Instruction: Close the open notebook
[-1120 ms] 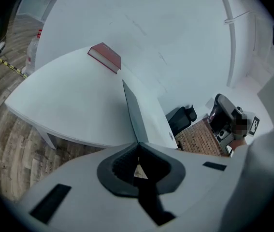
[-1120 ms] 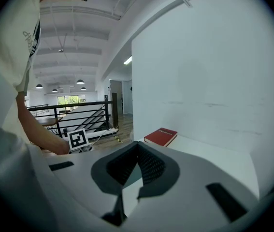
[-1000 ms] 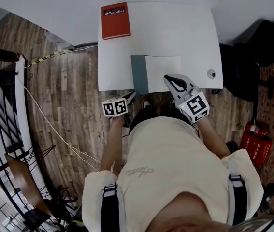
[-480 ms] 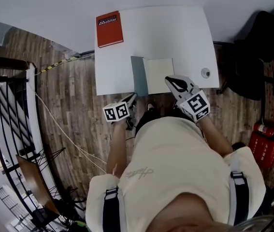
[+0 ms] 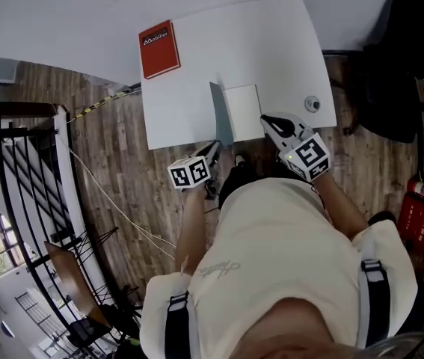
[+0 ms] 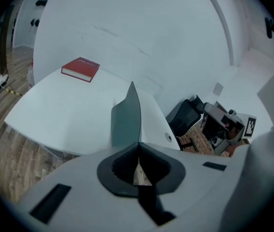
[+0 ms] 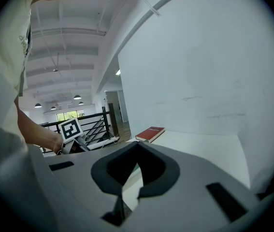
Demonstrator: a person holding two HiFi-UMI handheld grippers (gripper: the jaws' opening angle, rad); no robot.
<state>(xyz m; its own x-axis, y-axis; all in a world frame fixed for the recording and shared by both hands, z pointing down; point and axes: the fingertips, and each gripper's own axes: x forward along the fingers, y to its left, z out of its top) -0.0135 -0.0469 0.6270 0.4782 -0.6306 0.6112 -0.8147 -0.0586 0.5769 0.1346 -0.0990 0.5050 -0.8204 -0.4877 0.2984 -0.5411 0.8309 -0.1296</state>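
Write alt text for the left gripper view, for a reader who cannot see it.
The left tongs pinch the bottom edge of a grey notebook cover, which stands almost upright above its white page on a white table. A red hardback book lies closed at the table's far left corner; a black office chair stands beyond the right edge.

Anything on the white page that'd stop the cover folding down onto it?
Nothing visible: the white page is bare. The right gripper sits by its right edge, seemingly clear of the grey cover's path.
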